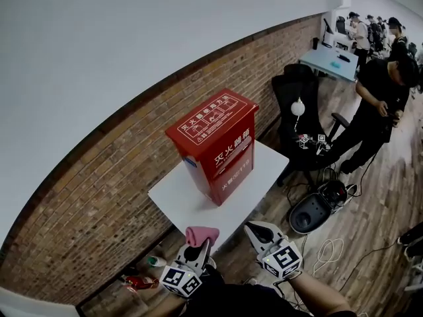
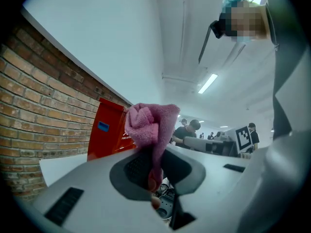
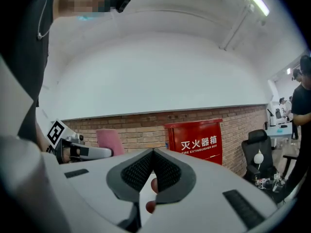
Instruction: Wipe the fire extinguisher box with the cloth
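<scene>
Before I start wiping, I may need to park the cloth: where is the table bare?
The white table is bare between the fire extinguisher box and the near edge, just ahead of the left tool holding the cloth, and in a strip right of the box. Crowded: the floor further right, with the black chair and cables.

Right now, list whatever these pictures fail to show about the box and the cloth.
- Fire extinguisher box, left gripper view: its right part is hidden behind the pink cloth.
- Box bottom, right gripper view: covered by the right gripper.
- Small print on the lid, head view: too small to read.
- Box's wall-facing side: hidden in every view.
</scene>
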Motion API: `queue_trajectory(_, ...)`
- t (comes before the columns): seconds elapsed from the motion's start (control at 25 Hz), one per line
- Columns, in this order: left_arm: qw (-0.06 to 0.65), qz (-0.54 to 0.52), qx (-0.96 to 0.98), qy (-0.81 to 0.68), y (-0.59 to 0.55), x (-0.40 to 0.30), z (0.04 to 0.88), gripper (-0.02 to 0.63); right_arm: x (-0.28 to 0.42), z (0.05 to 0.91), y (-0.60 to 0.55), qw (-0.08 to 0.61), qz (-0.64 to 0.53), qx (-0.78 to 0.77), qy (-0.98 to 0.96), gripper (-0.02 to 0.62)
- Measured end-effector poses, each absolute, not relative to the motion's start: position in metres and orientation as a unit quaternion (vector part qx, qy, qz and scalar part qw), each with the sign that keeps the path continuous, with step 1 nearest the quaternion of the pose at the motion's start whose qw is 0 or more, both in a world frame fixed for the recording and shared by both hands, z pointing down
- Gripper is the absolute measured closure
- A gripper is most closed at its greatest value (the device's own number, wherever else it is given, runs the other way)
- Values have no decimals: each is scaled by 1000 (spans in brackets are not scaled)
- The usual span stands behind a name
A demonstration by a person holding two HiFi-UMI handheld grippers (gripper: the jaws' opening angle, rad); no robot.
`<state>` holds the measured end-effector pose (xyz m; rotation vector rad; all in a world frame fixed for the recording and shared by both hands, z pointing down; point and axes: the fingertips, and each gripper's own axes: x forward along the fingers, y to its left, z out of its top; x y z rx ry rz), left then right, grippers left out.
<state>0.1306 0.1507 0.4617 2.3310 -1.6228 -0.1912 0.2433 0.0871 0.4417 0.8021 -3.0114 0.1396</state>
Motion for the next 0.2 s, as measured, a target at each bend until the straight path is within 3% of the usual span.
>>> queue_trajectory(0.2, 146, -80, 816, -554, 148, 129, 464, 541, 249, 462, 88, 17, 82, 274, -958, 577)
